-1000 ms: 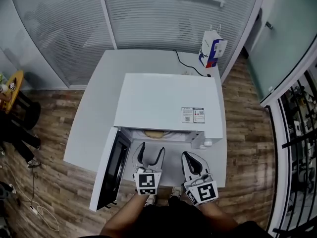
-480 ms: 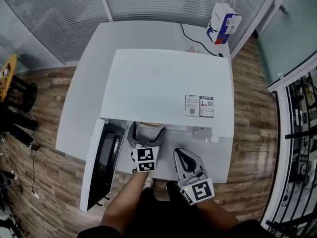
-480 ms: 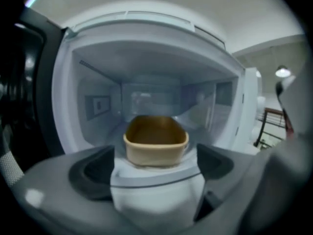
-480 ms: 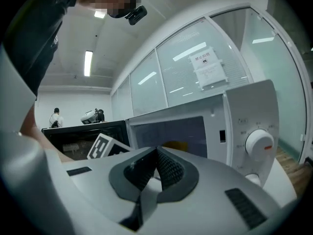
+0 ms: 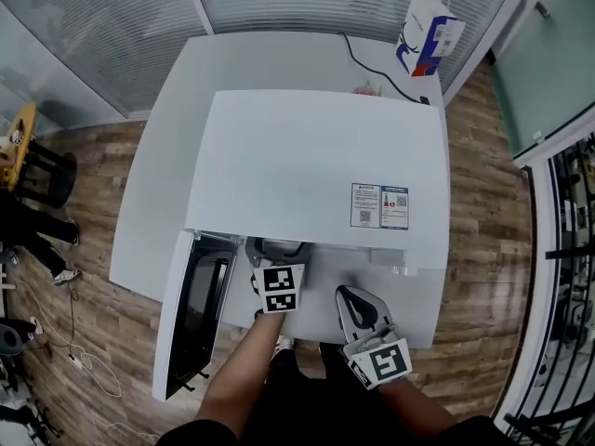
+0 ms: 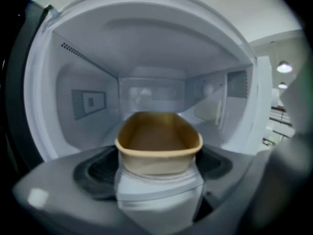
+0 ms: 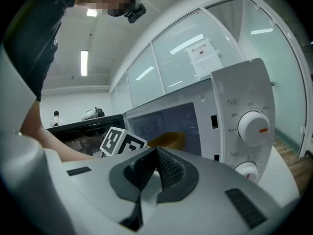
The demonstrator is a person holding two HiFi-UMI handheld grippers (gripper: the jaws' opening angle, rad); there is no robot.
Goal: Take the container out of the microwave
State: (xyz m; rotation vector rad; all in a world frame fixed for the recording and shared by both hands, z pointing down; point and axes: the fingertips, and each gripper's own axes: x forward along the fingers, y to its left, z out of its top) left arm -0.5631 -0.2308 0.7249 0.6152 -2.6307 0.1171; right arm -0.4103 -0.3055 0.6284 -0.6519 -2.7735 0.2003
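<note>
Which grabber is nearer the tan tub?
Left. The left gripper reaches into the microwave, its just-opened jaws either side of the tan container; the right gripper hangs shut outside.

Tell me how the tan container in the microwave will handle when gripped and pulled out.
The container looks empty and thin-walled, so it is probably light, and its walls may flex under a hard squeeze. Its low, oblong shape suggests it won't roll or tip easily. Its smooth sides might slip; the rolled rim could help.

Matt container (image 6: 159,154) (smooth-walled microwave (image 6: 73,82))
</note>
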